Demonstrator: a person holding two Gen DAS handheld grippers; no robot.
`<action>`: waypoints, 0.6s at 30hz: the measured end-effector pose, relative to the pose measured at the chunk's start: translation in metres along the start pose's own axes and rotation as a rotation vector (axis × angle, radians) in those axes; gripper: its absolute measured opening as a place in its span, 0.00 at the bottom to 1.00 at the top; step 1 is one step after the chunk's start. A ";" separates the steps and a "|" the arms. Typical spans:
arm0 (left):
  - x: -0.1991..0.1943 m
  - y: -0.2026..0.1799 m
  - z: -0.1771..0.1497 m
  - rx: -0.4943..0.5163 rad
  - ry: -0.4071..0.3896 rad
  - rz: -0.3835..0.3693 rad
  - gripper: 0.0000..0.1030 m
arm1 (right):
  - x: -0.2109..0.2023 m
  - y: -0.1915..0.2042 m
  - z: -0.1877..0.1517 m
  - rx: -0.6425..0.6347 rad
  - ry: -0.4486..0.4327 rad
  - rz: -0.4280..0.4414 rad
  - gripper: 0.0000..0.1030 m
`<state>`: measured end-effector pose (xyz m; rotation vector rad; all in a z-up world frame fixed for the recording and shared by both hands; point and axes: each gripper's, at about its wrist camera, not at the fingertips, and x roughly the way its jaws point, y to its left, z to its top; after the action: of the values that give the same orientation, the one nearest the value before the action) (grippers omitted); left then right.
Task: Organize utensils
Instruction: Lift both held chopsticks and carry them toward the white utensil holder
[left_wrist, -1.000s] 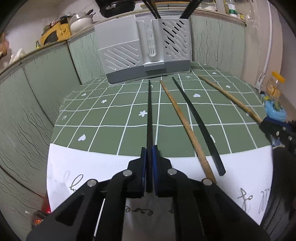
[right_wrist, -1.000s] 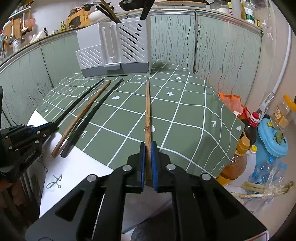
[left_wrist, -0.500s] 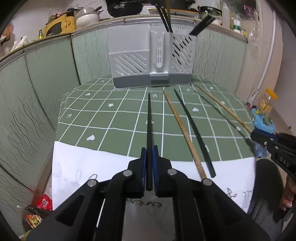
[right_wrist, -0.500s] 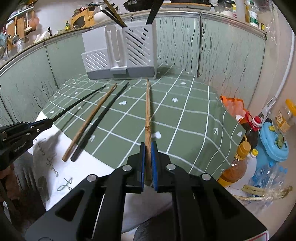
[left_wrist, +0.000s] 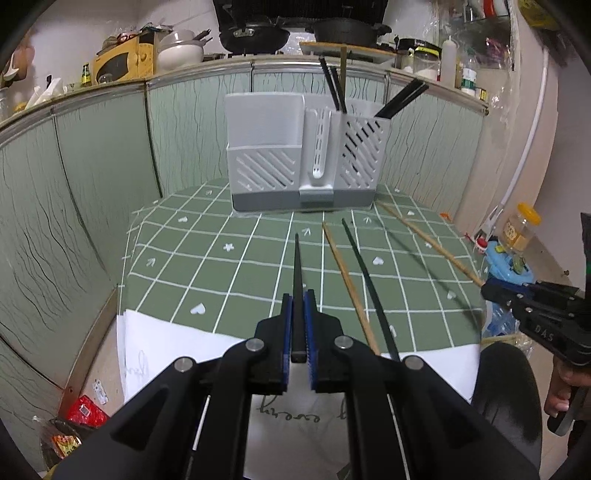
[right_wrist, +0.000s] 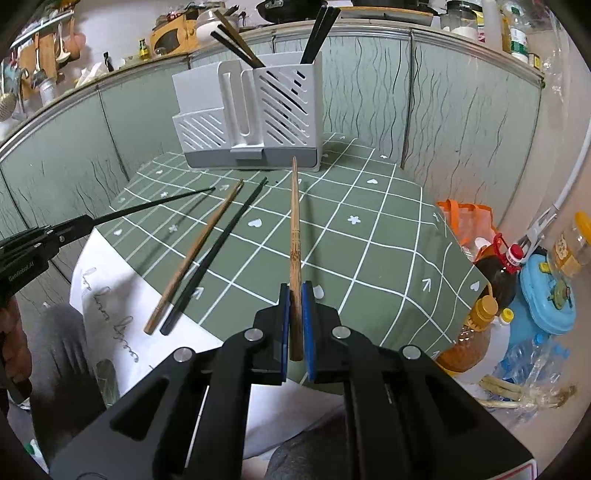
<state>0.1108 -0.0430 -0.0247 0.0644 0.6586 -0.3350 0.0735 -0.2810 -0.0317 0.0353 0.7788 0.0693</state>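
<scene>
Left wrist: slim black chopstick (left_wrist: 297, 273), slatted grey plastic holder (left_wrist: 303, 155)

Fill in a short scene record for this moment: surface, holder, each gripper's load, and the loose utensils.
surface: green grid tablecloth
holder: grey utensil rack at the far edge, chopsticks already standing in it
left gripper: shut on black chopstick
right gripper: shut on wooden chopstick
loose on cloth: brown chopstick beside dark chopstick

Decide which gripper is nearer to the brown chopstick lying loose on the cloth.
Left. The left gripper is just beside the loose brown chopstick. The right gripper is farther off on its other side, past the loose black chopstick.
</scene>
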 end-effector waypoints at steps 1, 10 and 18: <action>-0.002 0.000 0.002 0.002 -0.005 -0.001 0.08 | -0.001 0.000 0.001 -0.001 0.000 0.002 0.06; -0.020 0.002 0.020 0.005 -0.053 -0.007 0.08 | -0.015 0.001 0.014 0.002 -0.025 0.018 0.06; -0.035 -0.001 0.044 0.030 -0.099 -0.015 0.08 | -0.036 0.006 0.040 -0.013 -0.088 0.030 0.06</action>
<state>0.1104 -0.0408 0.0318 0.0708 0.5568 -0.3607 0.0755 -0.2776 0.0224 0.0379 0.6902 0.1006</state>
